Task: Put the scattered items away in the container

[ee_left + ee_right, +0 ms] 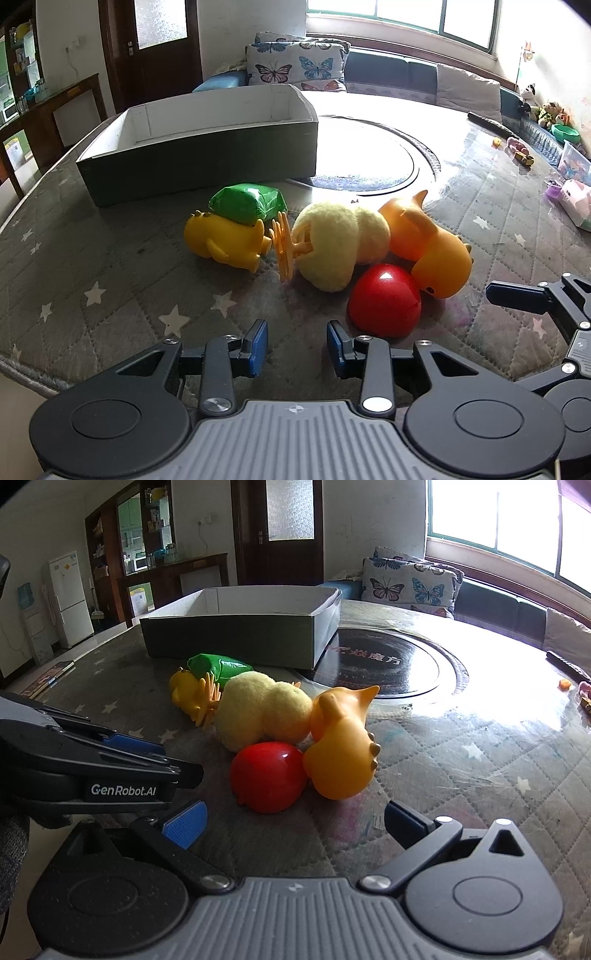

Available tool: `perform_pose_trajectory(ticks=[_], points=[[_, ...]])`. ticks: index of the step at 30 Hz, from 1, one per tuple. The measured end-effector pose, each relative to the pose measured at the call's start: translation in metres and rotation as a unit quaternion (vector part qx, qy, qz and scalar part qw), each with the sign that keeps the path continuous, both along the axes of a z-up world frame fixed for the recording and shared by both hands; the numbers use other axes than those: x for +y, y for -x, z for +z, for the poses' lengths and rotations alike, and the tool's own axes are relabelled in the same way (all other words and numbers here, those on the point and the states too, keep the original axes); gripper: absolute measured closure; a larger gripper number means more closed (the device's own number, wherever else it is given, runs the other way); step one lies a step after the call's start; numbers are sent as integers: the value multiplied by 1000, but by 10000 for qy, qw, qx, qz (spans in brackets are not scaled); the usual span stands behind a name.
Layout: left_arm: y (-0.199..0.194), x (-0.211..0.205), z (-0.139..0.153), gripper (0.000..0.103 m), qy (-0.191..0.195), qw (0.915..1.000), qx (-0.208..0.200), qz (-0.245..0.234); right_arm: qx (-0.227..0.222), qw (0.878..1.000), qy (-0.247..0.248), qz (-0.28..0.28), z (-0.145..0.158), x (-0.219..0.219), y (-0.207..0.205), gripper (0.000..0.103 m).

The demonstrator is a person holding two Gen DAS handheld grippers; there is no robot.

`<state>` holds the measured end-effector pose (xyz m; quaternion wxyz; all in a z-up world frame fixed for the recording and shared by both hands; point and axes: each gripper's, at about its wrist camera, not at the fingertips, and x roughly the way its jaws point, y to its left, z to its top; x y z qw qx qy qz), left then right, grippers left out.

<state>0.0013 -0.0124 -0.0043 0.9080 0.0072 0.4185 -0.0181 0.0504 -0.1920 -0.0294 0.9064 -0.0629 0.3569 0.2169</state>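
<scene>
A cluster of toys lies on the quilted table: a green packet [246,203], a yellow rubber animal [225,240], a plush yellow duck [341,245] with orange feet, an orange rubber animal [430,247] and a red ball [384,304]. Behind them stands an open grey box [199,162] with white inside, empty as far as I can see. My left gripper [297,347] hovers open in front of the toys, nothing between its blue pads. My right gripper [295,823] stands wide open just short of the red ball [267,775]; the orange animal [343,746] lies right of that ball.
A dark round turntable [365,166] sits in the table's middle behind the toys. Small toys and a pink-and-white box [576,201] lie at the far right edge. A sofa with butterfly cushions [291,64] stands beyond the table. The left gripper's body [85,768] shows in the right wrist view.
</scene>
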Motion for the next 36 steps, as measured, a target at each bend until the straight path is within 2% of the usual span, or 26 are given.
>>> perform_pose_trajectory(ticks=[24,36], points=[[-19,6,8,65,109,9999,13,-42,-37,9998,-176,17,8,-6,-15,1],[-29,12,28,65,292,9993,-142,-203,-7,9982,-577,-133,21,-19,-32,15]])
